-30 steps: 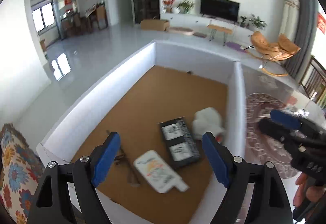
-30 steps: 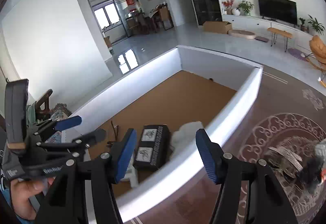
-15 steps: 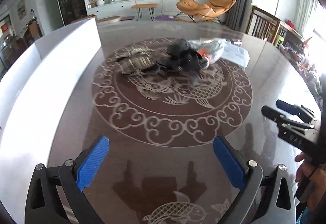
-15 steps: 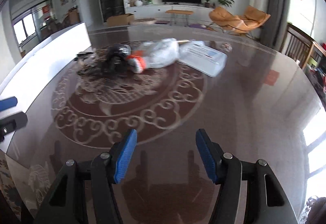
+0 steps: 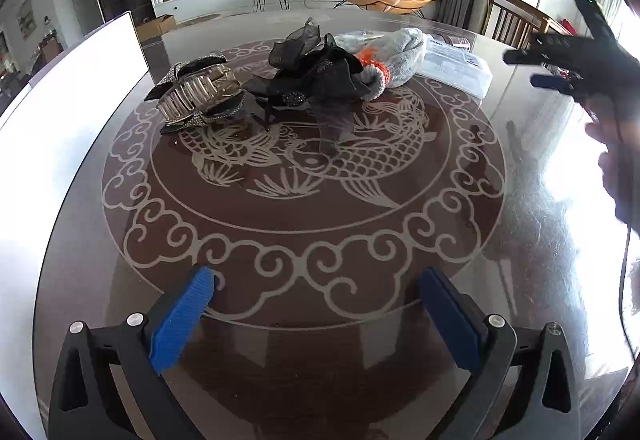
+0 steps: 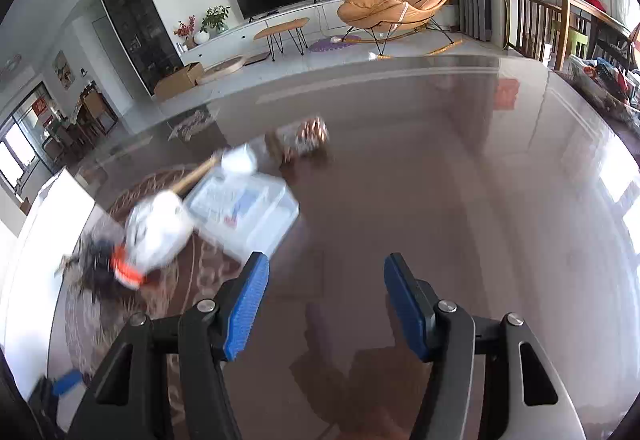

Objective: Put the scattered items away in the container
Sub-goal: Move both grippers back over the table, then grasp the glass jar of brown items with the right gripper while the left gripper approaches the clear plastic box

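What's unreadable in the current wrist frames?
- White-walled container, left wrist view: only its outer wall shows, interior hidden.
- Grey knitted glove with orange cuff, right wrist view: motion-blurred.
- Small brownish item at the far side of the table, right wrist view: blurred, can't identify.
- Clear plastic box, left wrist view: label too small to read.
- Right gripper, left wrist view: backlit, washed out.

A wide stretch of the glossy dark glass counter (image 5: 320, 240) with its pale fish pattern lay bare ahead of the left gripper (image 5: 316, 316) — no obstacle up to the far cluster: a clear-toothed rhinestone hair claw (image 5: 196, 96), a black gauze bow (image 5: 316, 76), a grey knitted glove with an orange cuff (image 5: 396, 60) and a clear plastic box (image 5: 456, 68). The white container wall (image 5: 60, 128) closed the left side.
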